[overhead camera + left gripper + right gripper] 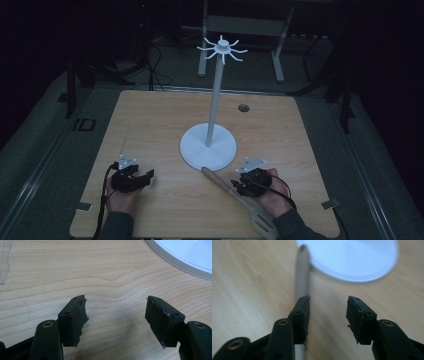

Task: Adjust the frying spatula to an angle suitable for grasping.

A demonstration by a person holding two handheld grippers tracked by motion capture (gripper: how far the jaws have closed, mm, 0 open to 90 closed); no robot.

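Both grippers low on the table, spatula lying by the right one, hook stand untouched.

Wooden slotted spatula (pixel 240 202) lies flat, diagonal, handle tip touching the rim of the white stand base (pixel 207 145), slotted blade toward the near table edge. Right gripper (pixel 239 184) sits just beside the handle, jaws apart, nothing between them; likely lining up to straddle the handle for a lift toward the hooks (pixel 221 49) atop the pole. Left gripper (pixel 145 179) rests well apart on bare table (pixel 150 115), jaws also apart, seemingly waiting. Right gripper view puts the handle (pixel 302 272) under the left-hand jaw, not in the gap, so the gripper looks offset; the high view cannot settle this. Left gripper view shows bare wood grain and one arc of the base (pixel 185 257).
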